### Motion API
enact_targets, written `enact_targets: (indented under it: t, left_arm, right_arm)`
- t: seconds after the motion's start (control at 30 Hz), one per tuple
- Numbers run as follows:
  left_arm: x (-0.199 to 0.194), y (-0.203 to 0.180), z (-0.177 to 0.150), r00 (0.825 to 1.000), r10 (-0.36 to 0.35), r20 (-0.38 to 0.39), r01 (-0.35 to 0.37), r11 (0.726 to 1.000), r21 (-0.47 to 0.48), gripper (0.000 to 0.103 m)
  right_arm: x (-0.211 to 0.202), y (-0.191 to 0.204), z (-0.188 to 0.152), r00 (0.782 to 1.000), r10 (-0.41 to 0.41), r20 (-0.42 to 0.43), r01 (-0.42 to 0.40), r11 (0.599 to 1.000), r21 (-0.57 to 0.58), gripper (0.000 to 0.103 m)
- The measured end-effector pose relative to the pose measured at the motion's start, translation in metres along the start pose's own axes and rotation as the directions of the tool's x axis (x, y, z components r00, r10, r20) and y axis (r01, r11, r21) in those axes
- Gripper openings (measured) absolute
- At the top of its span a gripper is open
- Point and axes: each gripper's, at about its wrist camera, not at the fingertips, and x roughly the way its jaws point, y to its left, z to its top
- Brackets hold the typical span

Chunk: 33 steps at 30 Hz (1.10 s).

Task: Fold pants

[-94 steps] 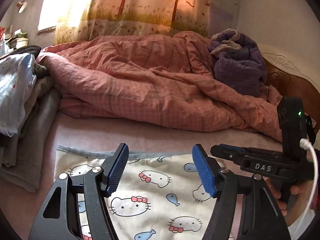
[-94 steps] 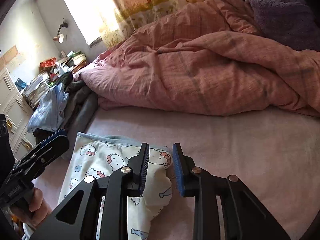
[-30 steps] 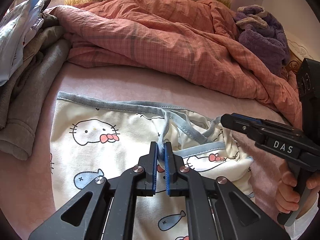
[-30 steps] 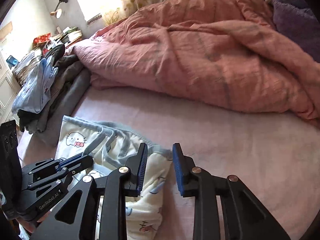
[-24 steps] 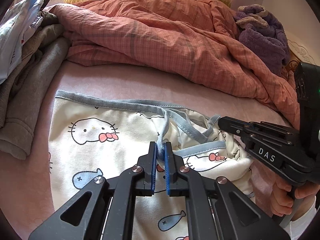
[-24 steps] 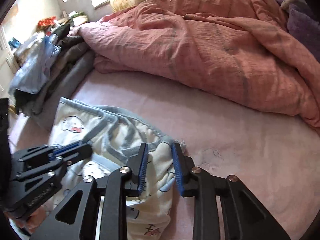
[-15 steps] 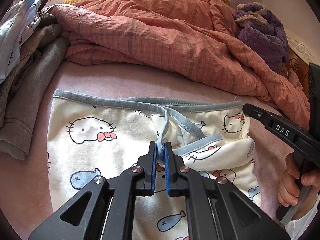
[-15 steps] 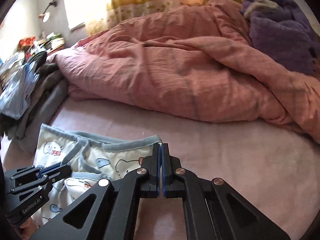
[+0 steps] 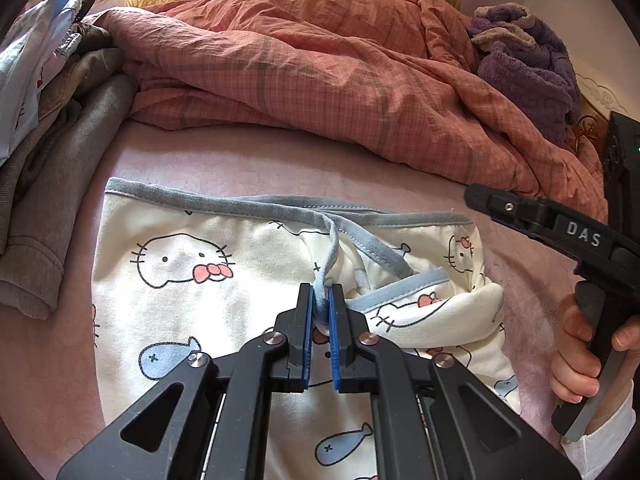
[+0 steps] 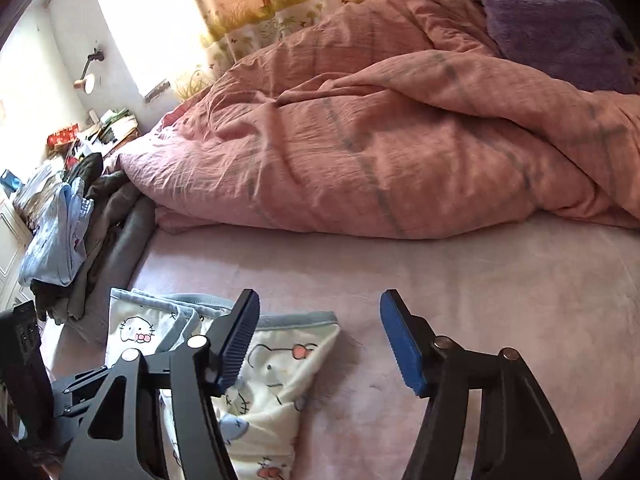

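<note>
White pants [image 9: 180,280] with a cat and fish print and a grey-blue waistband lie on the pink bed sheet [image 9: 248,160]. My left gripper [image 9: 321,300] is shut on a fold of the grey-blue waistband, lifting it slightly. The pants' right part is bunched and folded over. My right gripper [image 10: 318,332] is open and empty, above the sheet just right of the pants' right edge [image 10: 288,360]. It also shows in the left wrist view [image 9: 480,196], at the pants' upper right corner.
A crumpled pink checked duvet [image 9: 320,60] fills the far side of the bed. A purple fleece [image 9: 528,60] lies at the far right. A pile of grey and blue clothes [image 9: 48,120] lies along the left edge.
My right gripper has let go of the waistband corner after pulling it to the right, and has opened wide. My left gripper has stayed shut on the waistband.
</note>
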Motion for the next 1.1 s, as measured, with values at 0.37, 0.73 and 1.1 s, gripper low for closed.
enact_targets:
  t: [0.37,0.73,1.1]
  left_arm:
    - [0.001,-0.001,0.0,1.0,0.003,-0.004,-0.003,1.0,0.008,0.005]
    - [0.0,-0.001,0.0,1.0,-0.016,0.003,0.016,1.0,0.013,0.007]
    - [-0.041,0.029,0.01,0.98,-0.109,0.168,0.123,0.989,-0.079,0.028]
  right_arm:
    - [0.018,0.0,-0.001,0.996,-0.092,0.01,0.092,0.996,-0.016,0.007]
    - [0.016,-0.007,-0.002,0.996,-0.09,0.003,0.09,0.996,-0.023,0.019]
    - [-0.005,0.05,-0.014,0.991,0.077,-0.112,-0.101,0.969,-0.226,0.021]
